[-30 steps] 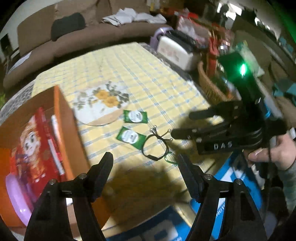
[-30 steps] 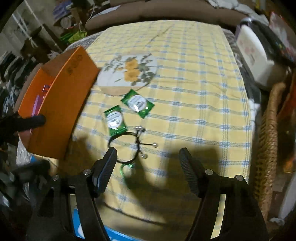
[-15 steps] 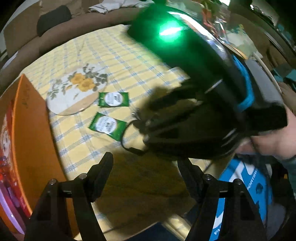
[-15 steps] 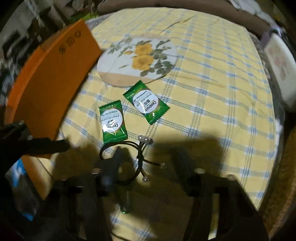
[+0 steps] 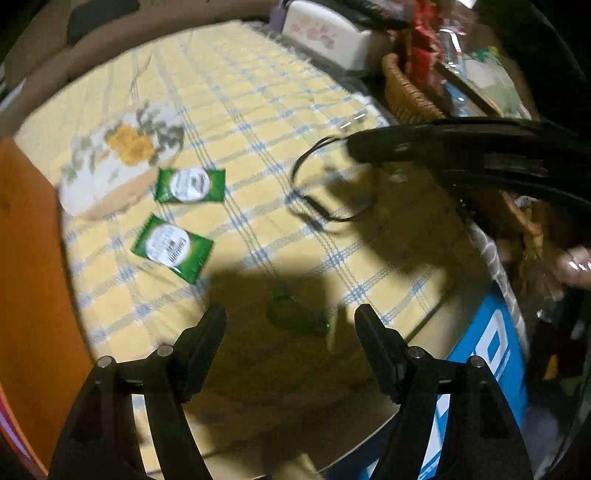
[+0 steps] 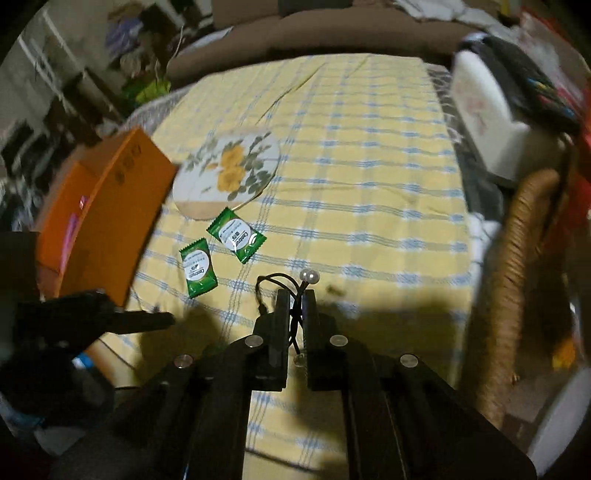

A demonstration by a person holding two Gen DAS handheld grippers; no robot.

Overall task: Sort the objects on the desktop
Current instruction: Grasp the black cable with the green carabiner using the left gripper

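Note:
My right gripper (image 6: 294, 295) is shut on a black hair tie with pearl beads (image 6: 309, 276), lifted off the checked cloth; in the left wrist view the hair tie (image 5: 314, 199) dangles from the right gripper (image 5: 354, 149). My left gripper (image 5: 290, 319) stands open above a small green ring (image 5: 295, 314) lying in shadow near the table's front edge. Two green sachets (image 5: 190, 184) (image 5: 171, 247) lie left of centre, also seen as sachets (image 6: 236, 240) (image 6: 197, 266) in the right wrist view. An orange box (image 6: 103, 218) stands at the left.
A round floral mat (image 6: 227, 171) lies behind the sachets. A wicker basket (image 6: 517, 266) and a white appliance (image 6: 487, 122) crowd the right side. A blue carton (image 5: 484, 358) sits below the table edge. A sofa (image 6: 332, 33) runs behind the table.
My right gripper dropped onto the hair tie, shut on it and lifted it off the cloth. My left gripper moved down and closer to the green ring, staying open.

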